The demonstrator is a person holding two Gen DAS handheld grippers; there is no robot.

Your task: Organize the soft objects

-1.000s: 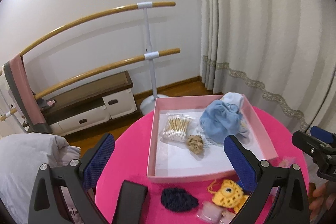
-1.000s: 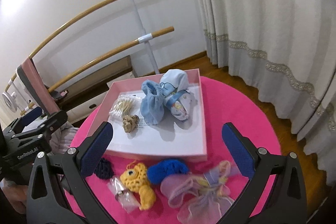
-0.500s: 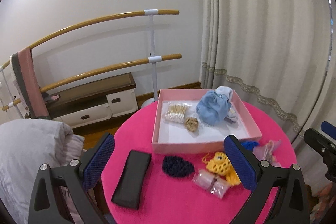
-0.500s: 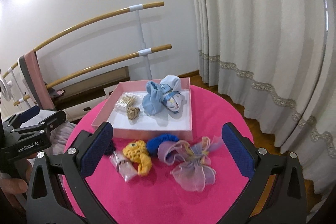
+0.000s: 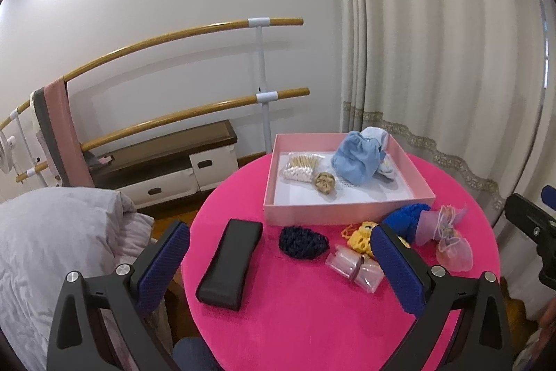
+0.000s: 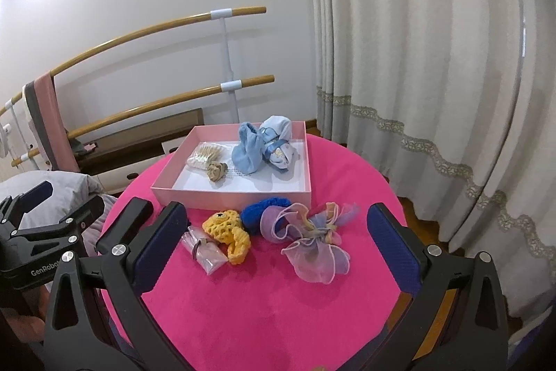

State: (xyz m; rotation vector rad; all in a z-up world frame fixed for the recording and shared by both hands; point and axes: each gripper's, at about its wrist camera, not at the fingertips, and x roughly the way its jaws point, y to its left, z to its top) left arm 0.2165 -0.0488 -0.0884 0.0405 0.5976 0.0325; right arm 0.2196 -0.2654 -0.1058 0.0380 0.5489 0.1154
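Observation:
A pink box stands at the far side of the round pink table. It holds a light blue cloth bundle, a cotton swab bag and a beige scrunchie. In front of it lie a navy knit piece, a yellow crochet toy, a blue knit piece, a sheer pink-purple pouch and a clear plastic packet. My left gripper and right gripper hang open above the near table, both empty.
A black case lies on the table's left side. Beyond the table are ballet barres, a low bench with drawers, and curtains on the right. A grey quilt sits left of the table.
Both grippers have pulled back and up from the box, so the whole table and the loose items in front of the box now show. Nothing was picked up.

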